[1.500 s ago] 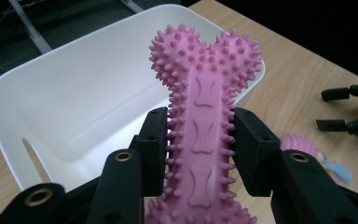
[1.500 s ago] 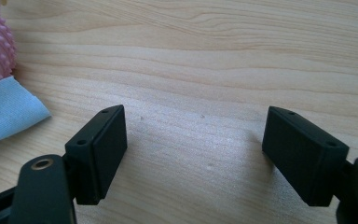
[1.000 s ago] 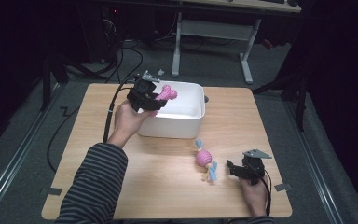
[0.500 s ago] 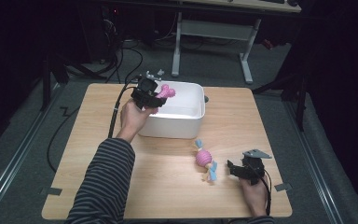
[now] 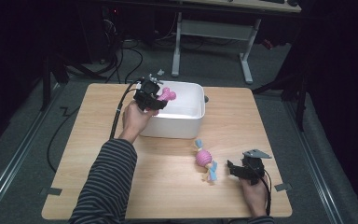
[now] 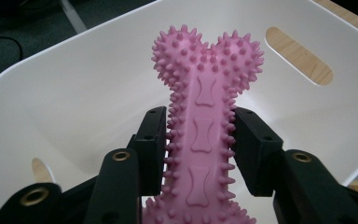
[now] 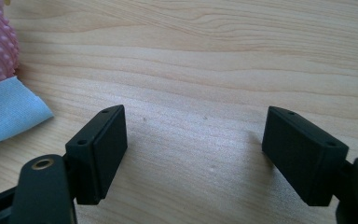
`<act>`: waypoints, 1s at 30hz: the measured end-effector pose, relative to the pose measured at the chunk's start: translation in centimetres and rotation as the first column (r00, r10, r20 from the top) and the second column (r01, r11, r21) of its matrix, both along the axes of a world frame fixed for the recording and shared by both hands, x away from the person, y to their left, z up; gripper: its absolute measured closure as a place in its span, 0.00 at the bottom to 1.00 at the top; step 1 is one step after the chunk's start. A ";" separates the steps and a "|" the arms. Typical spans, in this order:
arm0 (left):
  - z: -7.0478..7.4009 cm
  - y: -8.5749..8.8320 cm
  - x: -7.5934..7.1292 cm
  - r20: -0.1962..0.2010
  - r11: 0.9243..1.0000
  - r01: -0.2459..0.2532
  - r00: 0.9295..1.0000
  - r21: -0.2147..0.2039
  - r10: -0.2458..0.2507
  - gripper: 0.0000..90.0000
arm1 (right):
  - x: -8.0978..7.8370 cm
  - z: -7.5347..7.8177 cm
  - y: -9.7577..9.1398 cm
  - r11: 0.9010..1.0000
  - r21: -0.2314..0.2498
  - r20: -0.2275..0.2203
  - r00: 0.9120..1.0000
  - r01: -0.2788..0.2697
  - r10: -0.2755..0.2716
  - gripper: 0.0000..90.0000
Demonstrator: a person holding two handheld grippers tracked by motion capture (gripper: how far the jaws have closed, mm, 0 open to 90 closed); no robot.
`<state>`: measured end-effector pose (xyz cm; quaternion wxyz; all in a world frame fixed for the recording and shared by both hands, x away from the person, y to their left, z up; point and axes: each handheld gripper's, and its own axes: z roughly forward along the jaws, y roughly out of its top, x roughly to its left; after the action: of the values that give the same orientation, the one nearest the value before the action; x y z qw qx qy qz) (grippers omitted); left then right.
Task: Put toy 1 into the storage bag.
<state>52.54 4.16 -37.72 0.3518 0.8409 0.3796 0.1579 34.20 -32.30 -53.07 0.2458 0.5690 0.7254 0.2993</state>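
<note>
A pink spiky bone toy point(image 6: 204, 126) is clamped between the jaws of my left gripper point(image 5: 153, 96), which hangs over the left rim of the white bin point(image 5: 186, 122); the bone's far end point(image 5: 168, 94) pokes out over the bin's inside point(image 6: 74, 107). My right gripper point(image 5: 237, 169) rests low over the table near the front right with its jaws wide apart and nothing between them point(image 7: 193, 154). Just left of it lies a candy-shaped toy point(image 5: 204, 160), pink and dotted with blue ends point(image 7: 4, 112).
The wooden table point(image 5: 284, 121) carries the bin at its back middle. A cable point(image 5: 119, 112) trails from the left gripper down the table's left side. Beyond the far edge stand desk legs point(image 5: 247, 60) on a dark floor.
My left gripper with the bone has shifted slightly over the bin's left rim. The right gripper has stayed where it was.
</note>
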 end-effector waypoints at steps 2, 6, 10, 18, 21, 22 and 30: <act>-0.1 0.0 0.0 -0.001 1.000 0.000 1.000 0.001 0.000 0.63 | 0.0 0.0 0.0 1.000 0.000 0.000 1.000 0.000 0.000 0.25; -0.3 0.1 0.2 -0.011 1.000 0.000 1.000 -0.001 0.000 0.63 | 0.0 0.0 0.0 1.000 0.000 0.000 1.000 0.000 0.000 0.25; -0.6 0.0 0.3 -0.027 1.000 0.001 1.000 0.002 -0.001 0.63 | 0.0 0.0 0.0 1.000 0.000 0.000 1.000 0.000 0.000 0.25; -0.4 0.2 0.2 -0.029 1.000 -0.002 1.000 -0.017 0.001 0.61 | 0.0 0.0 0.0 1.000 0.000 0.000 1.000 0.000 0.000 0.25; -0.2 0.4 -0.1 -0.018 1.000 0.000 1.000 -0.018 0.000 0.61 | 0.0 0.0 0.0 1.000 -0.001 0.000 1.000 -0.001 0.001 0.25; -0.1 0.5 -0.2 -0.016 1.000 0.002 1.000 -0.019 -0.003 0.61 | 0.0 0.0 0.0 1.000 -0.001 0.000 1.000 -0.002 0.002 0.25; 0.8 1.3 -1.4 0.023 0.999 0.006 1.000 -0.046 -0.005 0.55 | 0.0 0.0 0.0 1.000 -0.001 0.000 1.000 -0.003 0.003 0.25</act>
<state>51.13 5.48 -36.92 0.3758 0.8319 0.3766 0.1578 34.21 -32.29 -53.07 0.2457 0.5677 0.7264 0.2995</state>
